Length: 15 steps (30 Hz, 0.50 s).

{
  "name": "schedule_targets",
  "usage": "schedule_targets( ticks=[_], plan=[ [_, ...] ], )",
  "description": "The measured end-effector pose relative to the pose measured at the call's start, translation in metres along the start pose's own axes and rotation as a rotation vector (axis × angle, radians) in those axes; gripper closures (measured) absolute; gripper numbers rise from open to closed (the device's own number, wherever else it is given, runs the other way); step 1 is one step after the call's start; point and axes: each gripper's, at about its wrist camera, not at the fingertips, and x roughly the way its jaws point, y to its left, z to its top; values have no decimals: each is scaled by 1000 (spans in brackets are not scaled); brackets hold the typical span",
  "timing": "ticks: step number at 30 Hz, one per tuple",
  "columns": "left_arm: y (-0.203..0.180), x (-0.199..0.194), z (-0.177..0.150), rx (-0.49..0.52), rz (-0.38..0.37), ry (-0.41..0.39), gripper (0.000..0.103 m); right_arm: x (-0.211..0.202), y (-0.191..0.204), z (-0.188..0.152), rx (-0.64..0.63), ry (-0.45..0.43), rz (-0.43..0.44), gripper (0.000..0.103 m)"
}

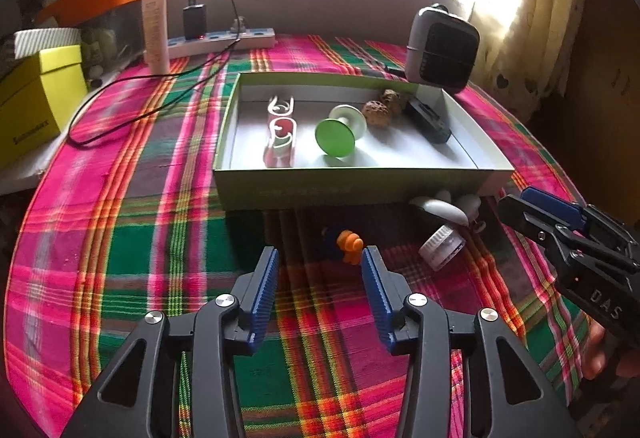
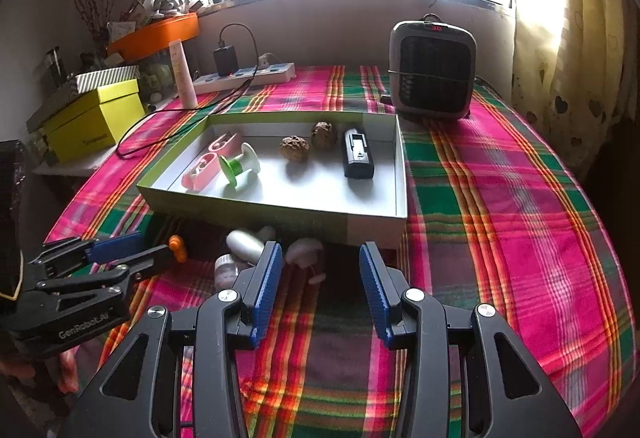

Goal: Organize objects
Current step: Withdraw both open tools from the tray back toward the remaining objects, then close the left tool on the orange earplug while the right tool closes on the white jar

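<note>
While both grippers hover low over the plaid cloth (image 1: 120, 238):
Left gripper (image 1: 320, 264): jaws apart, empty, orange toy figure (image 1: 350, 246) just ahead of the tips.
Right gripper (image 2: 320, 264): jaws apart, grasping nothing.
Loose items: white oval piece (image 2: 246, 244) and small jar (image 2: 225, 270) beside the box's near wall.
Shallow box (image 2: 280, 214): holds a green spool (image 2: 236, 166), two walnuts (image 2: 295, 147), a black device (image 2: 357, 154).

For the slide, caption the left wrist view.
Open left gripper nears orange toy lying before the shallow box.
</note>
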Motion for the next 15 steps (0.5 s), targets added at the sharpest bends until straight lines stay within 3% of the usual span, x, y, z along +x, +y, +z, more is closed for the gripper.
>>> schedule_targets(
  ticks=[7, 15],
  plan=[
    [-10, 9, 3, 37, 12, 14, 61, -1, 1, -6, 0, 20, 22, 61],
    [-5, 15, 7, 2, 13, 20, 61, -1, 6, -12, -21, 39, 27, 61]
  ],
)
